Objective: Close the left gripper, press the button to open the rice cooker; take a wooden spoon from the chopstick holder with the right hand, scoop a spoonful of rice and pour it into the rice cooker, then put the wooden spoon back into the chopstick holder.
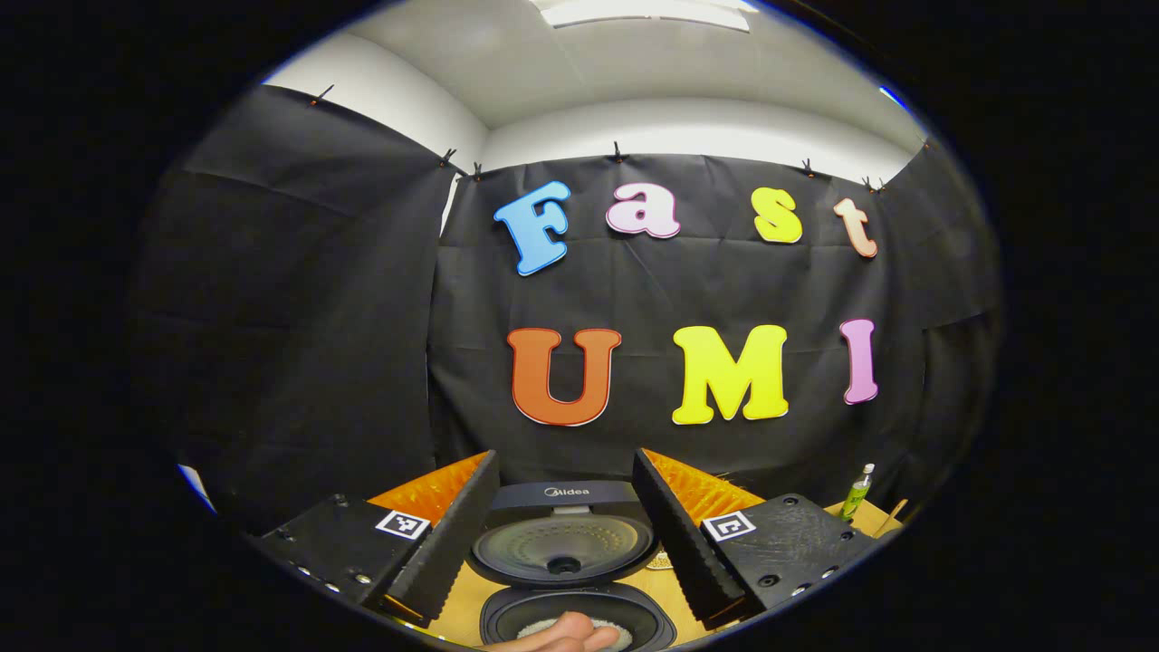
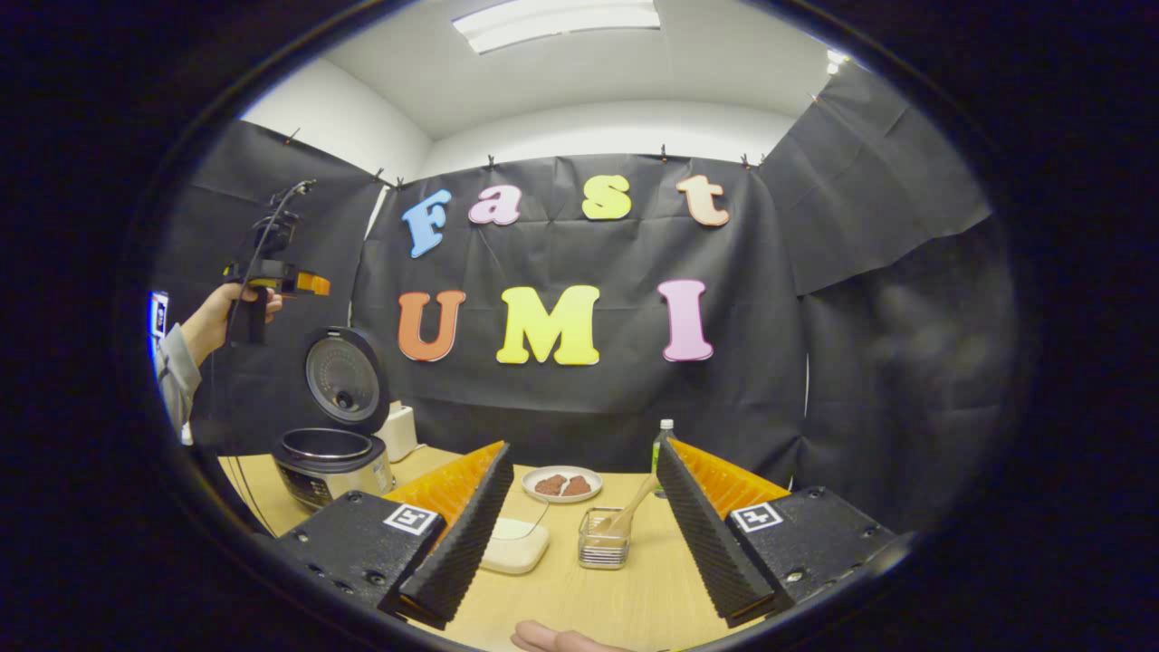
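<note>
in the left gripper view, left gripper [image 1: 566, 543] held above the rice cooker [image 1: 566, 580], fingers [image 1: 453, 534] spread wide with nothing between them. below, right at the near edge, a fingertip of a hand [image 1: 561, 641] over the open dark pot with white rice [image 1: 534, 627] in its bottom. behind that, lid [image 1: 563, 543] swung up and back, grey round inner plate with a small vent knob, dark glossy shell. farther right on the wooden worktop [image 1: 665, 602], a small green bottle [image 1: 857, 493] near the far edge.

in the right gripper view, right gripper [image 2: 579, 534] low over the worktop [image 2: 589, 598], fingers [image 2: 462, 534] likewise spread, gripping nothing. a bare hand [image 2: 552, 638] at the near edge. between the fingers, a clear chopstick holder [image 2: 604, 539] around mid-worktop, pale wooden spoon [image 2: 629, 512] leaning in it, handle tilted up to the right. just left of it a flat white pad [image 2: 516, 545]. beyond, a white plate [image 2: 561, 483] with two brown pieces, and a green-labelled bottle [image 2: 663, 444] near the far edge. at the far left corner, the rice cooker [image 2: 333, 453], silver body, lid upright and open, a white box [image 2: 398, 430] behind it. above it, the other gripper [image 2: 267, 272] held aloft in a hand [image 2: 213, 317] with a grey sleeve [image 2: 175, 371].
</note>
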Motion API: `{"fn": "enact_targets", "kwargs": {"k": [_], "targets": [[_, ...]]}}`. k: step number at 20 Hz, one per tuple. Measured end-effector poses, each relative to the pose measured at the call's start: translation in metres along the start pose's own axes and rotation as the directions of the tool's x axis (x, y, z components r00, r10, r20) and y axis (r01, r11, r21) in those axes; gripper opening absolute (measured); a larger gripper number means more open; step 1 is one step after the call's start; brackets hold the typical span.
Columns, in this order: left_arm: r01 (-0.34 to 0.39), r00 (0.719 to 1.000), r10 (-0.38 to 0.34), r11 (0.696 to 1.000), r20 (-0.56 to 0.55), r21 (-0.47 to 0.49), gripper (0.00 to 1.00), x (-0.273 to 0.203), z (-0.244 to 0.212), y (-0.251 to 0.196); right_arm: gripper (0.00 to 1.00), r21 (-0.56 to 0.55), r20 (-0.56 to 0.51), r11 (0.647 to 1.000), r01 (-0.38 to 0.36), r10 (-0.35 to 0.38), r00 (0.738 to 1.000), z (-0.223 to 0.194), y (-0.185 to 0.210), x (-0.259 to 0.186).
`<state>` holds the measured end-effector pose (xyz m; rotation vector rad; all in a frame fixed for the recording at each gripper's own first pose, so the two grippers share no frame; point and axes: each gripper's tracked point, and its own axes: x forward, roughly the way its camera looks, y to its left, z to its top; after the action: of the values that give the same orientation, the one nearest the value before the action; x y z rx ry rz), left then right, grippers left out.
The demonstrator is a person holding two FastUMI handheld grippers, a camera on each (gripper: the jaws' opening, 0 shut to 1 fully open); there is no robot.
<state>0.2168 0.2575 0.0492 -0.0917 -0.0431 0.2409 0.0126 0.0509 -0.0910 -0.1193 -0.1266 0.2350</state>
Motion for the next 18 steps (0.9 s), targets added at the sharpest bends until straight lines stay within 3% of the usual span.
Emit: {"fn": "enact_targets", "kwargs": {"k": [2,4,6,11,13,15,18], "targets": [[0.01,1.0,-0.01,0.998,0.001,-0.064,0.94,0.032,0.0,-0.002,1.0,-0.004,-0.037,1.0,0.002,-0.003,0.999,-0.018,-0.006,0.01],[-0.04,0.999,0.04,0.992,-0.01,-0.118,0.94,0.061,-0.006,0.011,1.0,-0.006,-0.08,1.0,0.014,-0.015,0.997,-0.034,-0.012,0.02],[-0.045,0.998,0.039,0.988,-0.04,-0.15,0.94,0.081,-0.019,0.01,1.0,-0.019,-0.114,1.0,0.019,-0.021,0.993,-0.047,-0.014,0.027],[-0.108,0.985,0.105,0.994,-0.138,-0.018,0.94,0.101,-0.065,0.025,0.99,-0.012,-0.139,1.0,-0.014,0.012,0.99,-0.056,-0.001,0.031],[-0.112,0.983,0.106,0.993,-0.149,-0.03,0.94,0.102,-0.065,0.025,1.0,-0.015,-0.146,1.0,-0.025,0.022,0.989,-0.058,0.006,0.029],[-0.113,0.978,0.108,0.993,-0.178,-0.02,1.0,0.096,-0.069,0.022,1.0,-0.034,-0.151,0.999,-0.022,0.016,0.988,-0.058,0.008,0.027],[-0.103,0.976,0.096,0.994,-0.194,-0.025,0.97,0.079,-0.072,0.02,1.0,-0.038,-0.162,0.998,-0.048,0.042,0.986,-0.057,0.017,0.018]]}}
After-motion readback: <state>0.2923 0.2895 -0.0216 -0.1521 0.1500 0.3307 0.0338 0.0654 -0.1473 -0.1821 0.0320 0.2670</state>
